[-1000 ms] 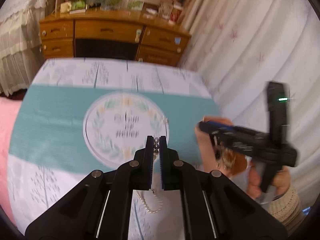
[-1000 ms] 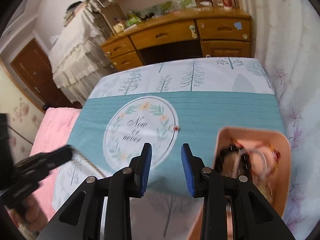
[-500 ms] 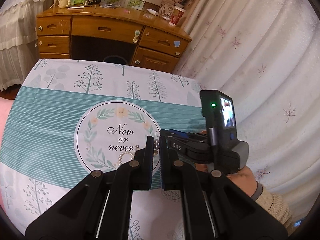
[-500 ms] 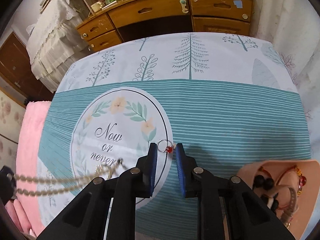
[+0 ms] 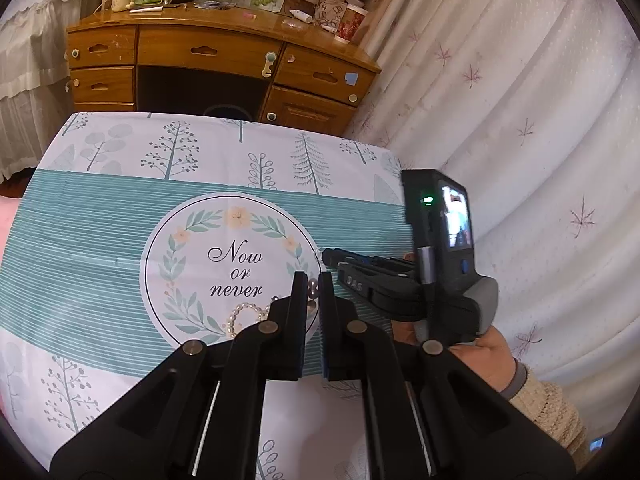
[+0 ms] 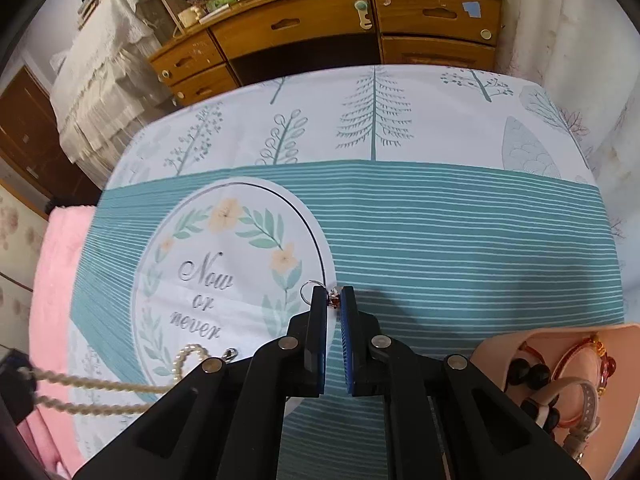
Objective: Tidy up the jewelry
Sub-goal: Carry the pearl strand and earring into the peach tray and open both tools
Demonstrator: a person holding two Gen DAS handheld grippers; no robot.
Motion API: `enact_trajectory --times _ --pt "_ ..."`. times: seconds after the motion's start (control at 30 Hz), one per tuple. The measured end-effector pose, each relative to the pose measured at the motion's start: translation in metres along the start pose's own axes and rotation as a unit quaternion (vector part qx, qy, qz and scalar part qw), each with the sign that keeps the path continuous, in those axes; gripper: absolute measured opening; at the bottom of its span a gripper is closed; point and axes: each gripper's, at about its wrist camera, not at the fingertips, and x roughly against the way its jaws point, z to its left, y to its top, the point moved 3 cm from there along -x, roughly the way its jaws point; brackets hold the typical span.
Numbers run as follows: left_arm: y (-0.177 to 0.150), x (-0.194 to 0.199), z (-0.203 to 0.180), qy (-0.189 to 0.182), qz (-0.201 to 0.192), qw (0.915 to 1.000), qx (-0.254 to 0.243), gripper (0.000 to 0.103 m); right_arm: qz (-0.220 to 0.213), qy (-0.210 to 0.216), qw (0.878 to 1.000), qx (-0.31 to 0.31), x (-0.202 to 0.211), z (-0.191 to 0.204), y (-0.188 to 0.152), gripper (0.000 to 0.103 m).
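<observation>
My left gripper (image 5: 314, 280) is shut on a pearl necklace (image 5: 244, 316); beads show between its tips and the strand trails onto the cloth. In the right wrist view the necklace (image 6: 100, 384) stretches from the left edge to a loop on the cloth. My right gripper (image 6: 334, 294) is low on the table, its jaws narrowly apart around a small silver ring with a red stone (image 6: 332, 300). The right gripper also shows in the left wrist view (image 5: 332, 256). A pink tray (image 6: 496, 344) at the lower right holds several bracelets and a watch.
The table wears a teal striped cloth (image 6: 460, 240) with a round "Now or never" print (image 5: 234, 264). A wooden desk with drawers (image 5: 208, 64) stands behind the table. White curtains (image 5: 520, 100) hang on the right. A pink blanket (image 6: 52, 280) lies at the left.
My right gripper has dropped down to the ring and narrowed its jaws around it. My left gripper has kept hold of the necklace, which now trails over the cloth.
</observation>
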Motion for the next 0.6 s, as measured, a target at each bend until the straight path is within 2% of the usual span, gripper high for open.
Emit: enact_trajectory --times 0.13,0.27,0.4,0.6 --pt "0.002 0.005 -0.01 -0.002 -0.002 1.0 -0.008 0.003 -0.018 0.031 0.999 -0.014 0.028 -0.004 -0.003 0.007" --pt "0.007 0.017 -0.032 -0.01 -0.012 0.9996 -0.024 0.003 -0.056 0.059 0.996 -0.019 0.081 -0.014 -0.017 0.007" --pt "0.015 0.027 -0.063 -0.018 -0.022 0.9986 -0.044 0.003 -0.092 0.063 0.994 -0.016 0.133 -0.032 -0.038 0.007" --pt "0.029 0.049 -0.124 -0.042 -0.046 0.9949 -0.08 0.003 -0.125 0.039 0.991 -0.031 0.192 -0.073 -0.076 0.007"
